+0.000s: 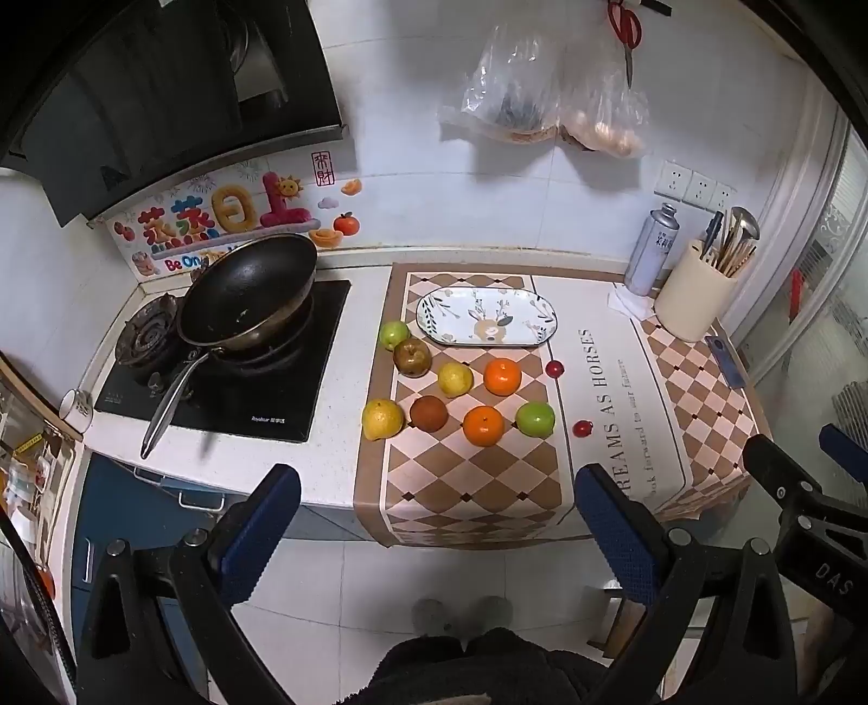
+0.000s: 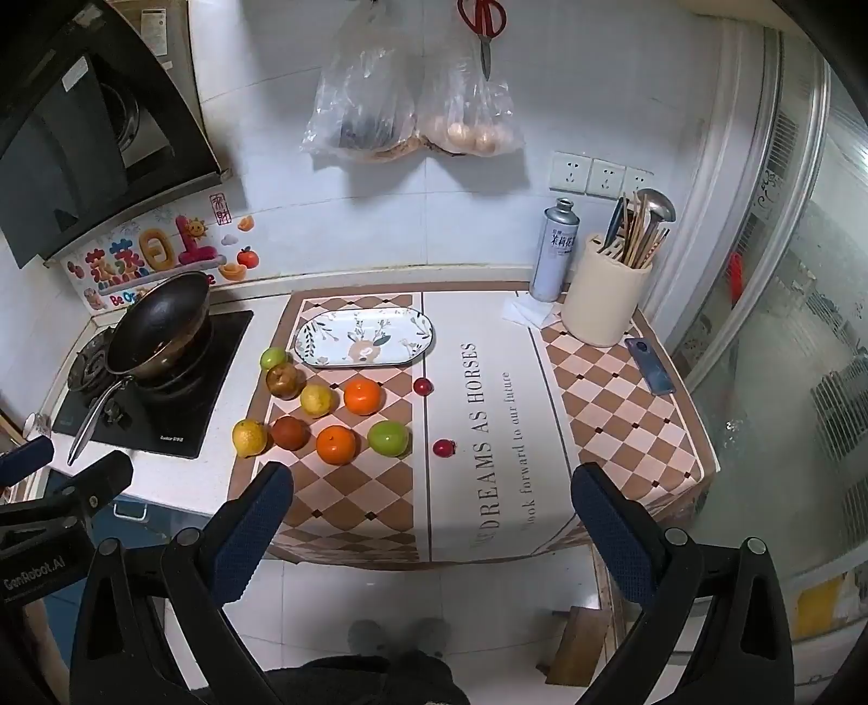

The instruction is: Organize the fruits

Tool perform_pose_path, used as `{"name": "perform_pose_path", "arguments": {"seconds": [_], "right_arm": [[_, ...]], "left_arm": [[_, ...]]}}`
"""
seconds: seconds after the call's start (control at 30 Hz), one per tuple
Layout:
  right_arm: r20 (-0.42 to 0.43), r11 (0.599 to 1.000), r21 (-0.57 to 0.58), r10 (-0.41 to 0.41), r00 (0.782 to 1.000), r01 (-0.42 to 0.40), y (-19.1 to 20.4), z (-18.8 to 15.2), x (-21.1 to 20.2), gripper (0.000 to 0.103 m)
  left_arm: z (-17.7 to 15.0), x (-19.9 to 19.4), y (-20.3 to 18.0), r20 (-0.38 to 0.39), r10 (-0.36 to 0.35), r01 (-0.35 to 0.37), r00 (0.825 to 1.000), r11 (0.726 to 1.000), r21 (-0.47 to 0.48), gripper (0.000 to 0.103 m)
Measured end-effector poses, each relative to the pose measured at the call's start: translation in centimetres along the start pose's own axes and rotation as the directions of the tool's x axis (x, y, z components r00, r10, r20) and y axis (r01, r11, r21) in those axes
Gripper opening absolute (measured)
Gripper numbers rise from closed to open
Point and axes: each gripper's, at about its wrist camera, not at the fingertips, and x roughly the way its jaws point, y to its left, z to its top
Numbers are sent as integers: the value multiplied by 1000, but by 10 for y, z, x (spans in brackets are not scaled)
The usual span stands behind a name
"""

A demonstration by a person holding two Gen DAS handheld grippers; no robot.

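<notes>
Several fruits lie on the checkered mat: two oranges (image 1: 502, 376) (image 1: 483, 425), two green apples (image 1: 535, 418) (image 1: 394, 334), two yellow fruits (image 1: 383, 418) (image 1: 454, 378), two brown pears (image 1: 412, 357) (image 1: 428, 413) and two small red fruits (image 1: 554, 369) (image 1: 582, 428). Behind them sits an empty oval patterned plate (image 1: 521, 303) (image 2: 320, 336). My left gripper (image 1: 436, 499) hangs open above the counter's front edge, nothing between its fingers. My right gripper (image 2: 431, 499) is open too and holds nothing; it also shows at the right edge of the left wrist view.
A black wok (image 1: 249, 293) rests on the gas stove (image 1: 228, 379) at left. A cream utensil holder (image 1: 691, 298), a spray can (image 1: 651, 249) and a phone (image 2: 648, 366) stand at the back right. Plastic bags (image 2: 412, 103) and red scissors (image 2: 483, 27) hang on the wall.
</notes>
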Motion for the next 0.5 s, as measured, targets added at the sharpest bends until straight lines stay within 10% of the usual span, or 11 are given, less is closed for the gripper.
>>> {"name": "perform_pose_path", "arguments": {"seconds": [0.5], "right_arm": [[5, 1000, 2, 4, 1000, -4, 3, -7, -6, 103]], "left_arm": [[-9, -1, 3, 4, 6, -6, 1000, 1000, 1, 103]]}}
